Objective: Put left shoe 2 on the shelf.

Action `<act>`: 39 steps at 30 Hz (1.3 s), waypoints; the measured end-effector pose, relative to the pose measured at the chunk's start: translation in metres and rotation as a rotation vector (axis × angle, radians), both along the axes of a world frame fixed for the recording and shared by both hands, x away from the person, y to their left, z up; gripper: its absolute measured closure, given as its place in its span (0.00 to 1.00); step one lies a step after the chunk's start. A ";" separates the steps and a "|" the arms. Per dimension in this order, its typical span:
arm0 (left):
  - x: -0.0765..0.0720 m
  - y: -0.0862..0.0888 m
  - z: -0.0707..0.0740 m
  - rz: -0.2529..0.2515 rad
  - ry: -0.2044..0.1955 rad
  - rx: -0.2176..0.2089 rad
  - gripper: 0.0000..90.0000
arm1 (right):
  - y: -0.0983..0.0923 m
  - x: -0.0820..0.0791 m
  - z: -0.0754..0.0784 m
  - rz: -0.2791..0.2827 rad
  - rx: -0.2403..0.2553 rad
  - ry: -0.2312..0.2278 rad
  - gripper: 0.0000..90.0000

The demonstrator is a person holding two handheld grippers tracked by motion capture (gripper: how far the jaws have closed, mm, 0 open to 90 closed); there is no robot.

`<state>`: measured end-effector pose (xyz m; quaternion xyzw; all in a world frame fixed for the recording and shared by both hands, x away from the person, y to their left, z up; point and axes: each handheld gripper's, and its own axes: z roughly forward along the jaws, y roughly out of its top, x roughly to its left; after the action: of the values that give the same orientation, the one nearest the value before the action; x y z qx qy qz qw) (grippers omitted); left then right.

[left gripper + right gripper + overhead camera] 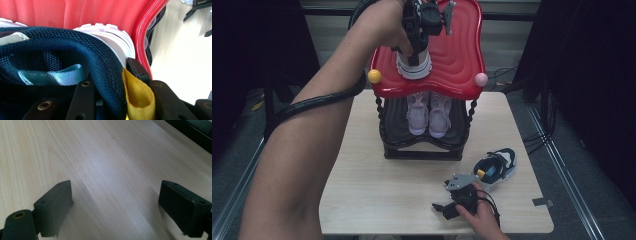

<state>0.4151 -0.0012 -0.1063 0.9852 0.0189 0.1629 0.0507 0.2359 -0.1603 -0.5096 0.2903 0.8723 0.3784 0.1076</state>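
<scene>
The left gripper [418, 31] has its jaws pinching the dark mesh collar of a sneaker [75, 47], just beside its yellow heel loop [137, 95]. That sneaker [413, 65] stands on the red top shelf [462, 55] of a small shoe rack, its white sole on the ribbed plastic. On the black lower shelf [398, 131] sits a pair of pink shoes [428, 114]. The right gripper [457, 202] rests low over the pale wooden surface [100, 170], jaws spread wide with nothing between them. Near it lies a second navy sneaker [496, 167], on its side.
</scene>
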 end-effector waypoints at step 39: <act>0.004 0.012 0.007 0.090 0.031 -0.131 0.48 | 0.000 0.000 0.000 0.000 0.000 0.001 0.13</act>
<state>0.4190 0.0104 -0.0989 0.9802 0.0748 0.1483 0.1075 0.2358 -0.1603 -0.5096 0.2908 0.8723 0.3784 0.1070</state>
